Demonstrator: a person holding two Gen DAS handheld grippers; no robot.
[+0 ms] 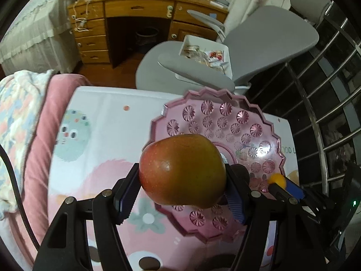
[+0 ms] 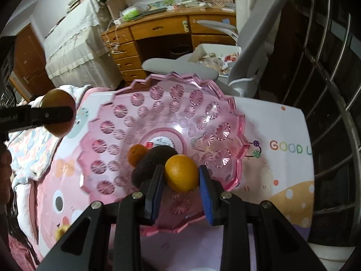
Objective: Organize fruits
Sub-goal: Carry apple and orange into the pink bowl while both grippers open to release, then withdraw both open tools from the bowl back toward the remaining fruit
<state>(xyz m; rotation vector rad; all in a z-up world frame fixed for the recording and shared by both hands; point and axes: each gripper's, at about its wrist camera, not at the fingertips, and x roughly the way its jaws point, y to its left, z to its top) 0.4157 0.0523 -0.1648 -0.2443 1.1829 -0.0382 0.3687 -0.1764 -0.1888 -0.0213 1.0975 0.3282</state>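
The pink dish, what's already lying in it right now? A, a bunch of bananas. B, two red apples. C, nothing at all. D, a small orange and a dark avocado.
D: in the right wrist view a small orange and a dark avocado lie in the pink dish, just beyond the orange held in the right gripper.
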